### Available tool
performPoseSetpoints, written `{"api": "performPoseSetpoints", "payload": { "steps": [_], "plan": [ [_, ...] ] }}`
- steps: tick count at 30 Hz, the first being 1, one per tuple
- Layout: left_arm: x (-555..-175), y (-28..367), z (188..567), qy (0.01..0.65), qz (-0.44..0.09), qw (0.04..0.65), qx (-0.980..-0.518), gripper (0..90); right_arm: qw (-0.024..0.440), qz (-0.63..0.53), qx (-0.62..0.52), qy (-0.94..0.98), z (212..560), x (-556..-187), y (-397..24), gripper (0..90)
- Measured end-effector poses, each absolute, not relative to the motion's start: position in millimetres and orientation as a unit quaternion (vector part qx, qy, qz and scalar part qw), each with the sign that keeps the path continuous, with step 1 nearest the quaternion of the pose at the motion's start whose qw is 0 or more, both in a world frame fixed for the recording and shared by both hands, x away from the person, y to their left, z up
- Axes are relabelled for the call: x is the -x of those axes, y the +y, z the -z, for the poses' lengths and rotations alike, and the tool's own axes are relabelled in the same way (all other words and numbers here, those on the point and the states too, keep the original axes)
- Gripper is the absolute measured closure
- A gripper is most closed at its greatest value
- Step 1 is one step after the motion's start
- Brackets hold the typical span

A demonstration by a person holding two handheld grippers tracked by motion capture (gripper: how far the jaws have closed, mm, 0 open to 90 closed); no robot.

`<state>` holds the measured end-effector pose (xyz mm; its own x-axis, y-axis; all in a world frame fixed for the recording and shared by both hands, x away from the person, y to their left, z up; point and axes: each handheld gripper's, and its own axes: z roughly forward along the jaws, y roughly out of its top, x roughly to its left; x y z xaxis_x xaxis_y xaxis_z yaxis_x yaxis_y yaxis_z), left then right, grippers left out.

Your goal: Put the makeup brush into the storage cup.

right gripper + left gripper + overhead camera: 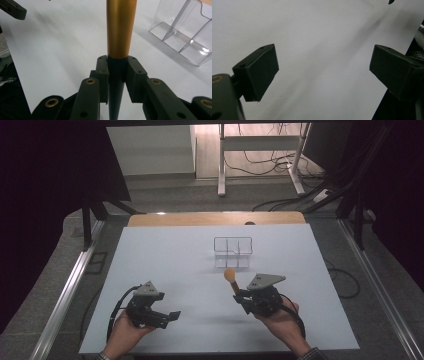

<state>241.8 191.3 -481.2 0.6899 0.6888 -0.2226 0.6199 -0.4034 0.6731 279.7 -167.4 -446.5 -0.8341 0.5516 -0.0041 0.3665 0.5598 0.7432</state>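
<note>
Brush: a makeup-type brush [231, 279] with a gold ferrule [121, 27], a dark handle [116, 82] and a rounded orange head; it is off the table, carried in the right gripper [239, 294].
Long axis: in the high view the brush runs from the jaws up and slightly left, head end leading; in the right gripper view it stands straight along the line of the jaws, ferrule beyond the pads, handle tapering back between them.
Grip: the right gripper's jaws are clenched on the dark handle just below the ferrule, one pad on each side.
Organizer: a clear plastic organizer [233, 252] with partition walls stands on the white table [165, 265] just beyond the brush head, a little apart from it; in the right gripper view its compartments [183, 35] lie ahead and to the right of the brush.
Deciding relation: the head points toward the organizer's near edge, so I judge that the brush must be carried forward and tipped toward upright to drop into a compartment; which compartment is meant I cannot tell.
Nearer hand: the right one, already holding the brush and close to the organizer.
Left gripper: the left gripper [167, 316] is held low over bare table at the near left, well apart from brush and organizer; its jaws stand wide, released, nothing between them.
</note>
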Motion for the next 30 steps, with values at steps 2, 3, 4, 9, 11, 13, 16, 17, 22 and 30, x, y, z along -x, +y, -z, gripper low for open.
{"api": "performPoseSetpoints", "payload": {
  "steps": [2, 3, 4, 9, 11, 13, 16, 17, 22, 30],
  "plan": [
    [-241, 193, 482, 0.396, -0.046, 0.382, -0.834, 8.8, 0.119, -0.389, -0.265, 0.874, 446, -280, -168, 73.4],
    [-240, 195, 482, 0.398, -0.046, 0.382, -0.833, 8.8, 0.12, -0.388, -0.266, 0.874, 446, -280, -169, 73.4],
    [-240, 195, 482, 0.398, -0.046, 0.382, -0.833, 8.6, 0.119, -0.388, -0.265, 0.875, 446, -281, -169, 73.5],
    [-238, 200, 483, 0.404, -0.045, 0.385, -0.829, 6.5, 0.121, -0.387, -0.266, 0.874, 446, -282, -170, 73.5],
    [-238, 202, 484, 0.407, -0.04, 0.384, -0.828, 5.0, 0.121, -0.386, -0.266, 0.875, 446, -282, -170, 73.4],
    [-237, 203, 485, 0.409, -0.037, 0.382, -0.828, 4.7, 0.121, -0.386, -0.266, 0.875, 446, -282, -170, 73.5],
    [-237, 206, 486, 0.411, -0.038, 0.378, -0.829, 3.7, 0.122, -0.386, -0.265, 0.875, 446, -283, -170, 73.4],
    [-236, 207, 487, 0.413, -0.04, 0.376, -0.828, 3.7, 0.121, -0.385, -0.266, 0.875, 446, -282, -170, 73.4],
    [-234, 210, 488, 0.415, -0.048, 0.373, -0.828, 3.7, 0.122, -0.386, -0.266, 0.875, 445, -283, -170, 73.4],
    [-231, 216, 489, 0.42, -0.054, 0.375, -0.824, 2.7, 0.125, -0.387, -0.27, 0.873, 444, -285, -172, 73.4]
  ]
}}
